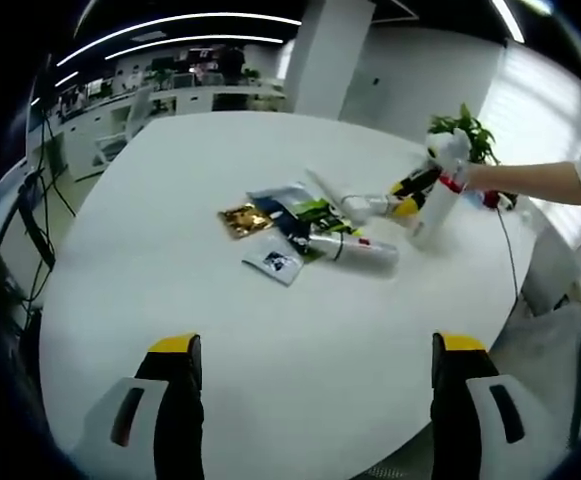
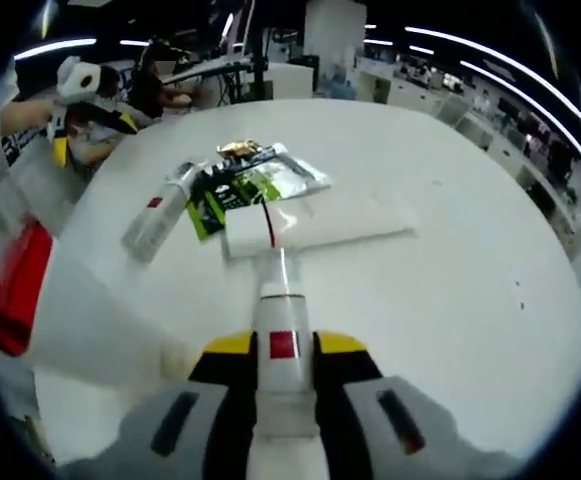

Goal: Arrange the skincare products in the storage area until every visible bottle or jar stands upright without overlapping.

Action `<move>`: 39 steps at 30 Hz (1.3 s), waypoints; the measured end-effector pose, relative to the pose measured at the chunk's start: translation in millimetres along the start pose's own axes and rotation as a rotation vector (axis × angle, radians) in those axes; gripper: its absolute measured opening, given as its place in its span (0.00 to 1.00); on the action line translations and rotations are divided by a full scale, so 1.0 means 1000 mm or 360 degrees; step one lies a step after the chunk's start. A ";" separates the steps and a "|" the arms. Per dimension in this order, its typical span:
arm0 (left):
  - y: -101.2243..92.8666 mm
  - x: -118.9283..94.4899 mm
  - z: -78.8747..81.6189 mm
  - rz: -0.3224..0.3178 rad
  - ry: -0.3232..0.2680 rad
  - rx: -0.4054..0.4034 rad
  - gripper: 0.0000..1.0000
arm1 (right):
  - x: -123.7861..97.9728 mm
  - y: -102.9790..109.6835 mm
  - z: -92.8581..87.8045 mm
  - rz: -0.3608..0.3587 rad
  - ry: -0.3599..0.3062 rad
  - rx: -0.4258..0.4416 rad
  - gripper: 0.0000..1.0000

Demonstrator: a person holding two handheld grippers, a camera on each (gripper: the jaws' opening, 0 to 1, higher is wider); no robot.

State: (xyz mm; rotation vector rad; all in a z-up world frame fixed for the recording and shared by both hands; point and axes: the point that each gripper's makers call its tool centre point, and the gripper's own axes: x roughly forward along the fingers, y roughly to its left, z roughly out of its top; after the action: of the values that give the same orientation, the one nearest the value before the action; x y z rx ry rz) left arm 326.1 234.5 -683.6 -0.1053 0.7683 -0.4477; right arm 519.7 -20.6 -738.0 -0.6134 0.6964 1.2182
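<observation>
Your right tongs (image 2: 282, 365) clench a white bottle (image 2: 280, 345) above the white table (image 2: 450, 270), ready to stand it clear of the sachets (image 2: 260, 185); a second bottle (image 1: 355, 248) lies flat; your left tongs (image 1: 315, 375) hang released

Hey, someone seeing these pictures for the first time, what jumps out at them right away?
Probably the white bottle with a red label, clamped in the right claw close to the camera and pointing along the white table. Next, the cluster mid-table: a white tube lying on its side among flat sachets. The left claw sits open and empty above the table's near edge.
</observation>
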 end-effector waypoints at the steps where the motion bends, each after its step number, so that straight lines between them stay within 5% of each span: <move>1: -0.001 0.001 0.000 -0.0003 0.0002 0.0004 0.93 | -0.002 0.000 -0.001 -0.0003 0.0008 0.0000 0.21; 22: -0.021 -0.001 0.016 -0.0071 -0.0042 0.0094 0.93 | -0.065 0.002 -0.015 -0.0248 -0.0022 0.0084 0.20; 39: -0.043 -0.007 0.023 -0.0143 -0.0100 0.0121 0.93 | -0.126 0.036 -0.066 -0.0450 -0.0009 0.0306 0.20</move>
State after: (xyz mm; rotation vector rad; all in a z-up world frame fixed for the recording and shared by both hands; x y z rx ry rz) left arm 322.5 196.8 -651.2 -0.0828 0.6860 -0.5559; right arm 451.1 -139.8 -686.4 -0.5273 0.6873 0.8799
